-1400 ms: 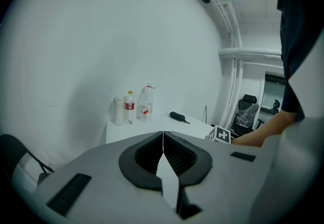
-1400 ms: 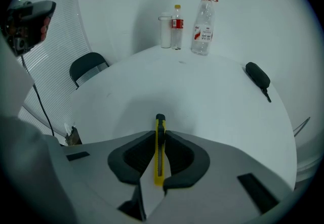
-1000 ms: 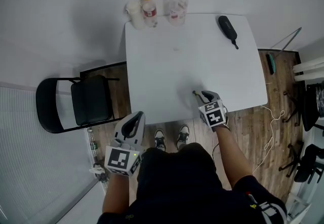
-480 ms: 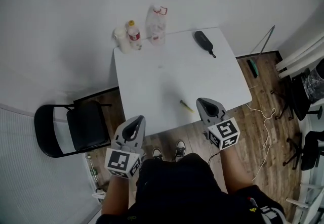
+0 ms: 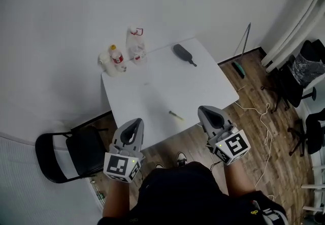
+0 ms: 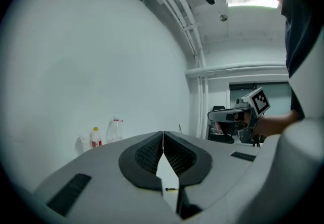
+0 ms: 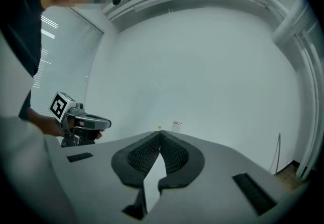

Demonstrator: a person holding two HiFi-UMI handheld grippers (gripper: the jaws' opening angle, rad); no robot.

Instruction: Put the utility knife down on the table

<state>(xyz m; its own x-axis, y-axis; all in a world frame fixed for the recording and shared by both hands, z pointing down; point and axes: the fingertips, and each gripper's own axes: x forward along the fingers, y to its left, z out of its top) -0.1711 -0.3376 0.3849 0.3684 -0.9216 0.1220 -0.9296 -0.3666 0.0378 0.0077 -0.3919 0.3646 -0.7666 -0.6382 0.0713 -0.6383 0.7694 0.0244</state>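
Near the front edge of the white square desk (image 5: 152,92), the slim yellow-and-black utility knife (image 5: 176,115) lies flat, already released. Its long axis runs roughly 10-to-4 o'clock in the head view. The right gripper (image 5: 205,111) is nearer, with the knife at its 9 o'clock, not touching. The left gripper (image 5: 137,123) has it at 2 o'clock, farther off. Left fingers (image 6: 147,154) and right fingers (image 7: 174,154) are pressed together on nothing. Knife too small to tell if the blade is out; the right gripper view doesn't show it.

The tabletop (image 5: 152,89) looks smooth and matt white. The left gripper (image 5: 135,124) and the right gripper (image 5: 204,111) have matt grey plastic shells with black ribbed pads (image 6: 148,153). The floor (image 5: 251,140) is grained wooden planking. At the tabletop's far-left corner, the bottle (image 5: 135,46) is clear plastic.
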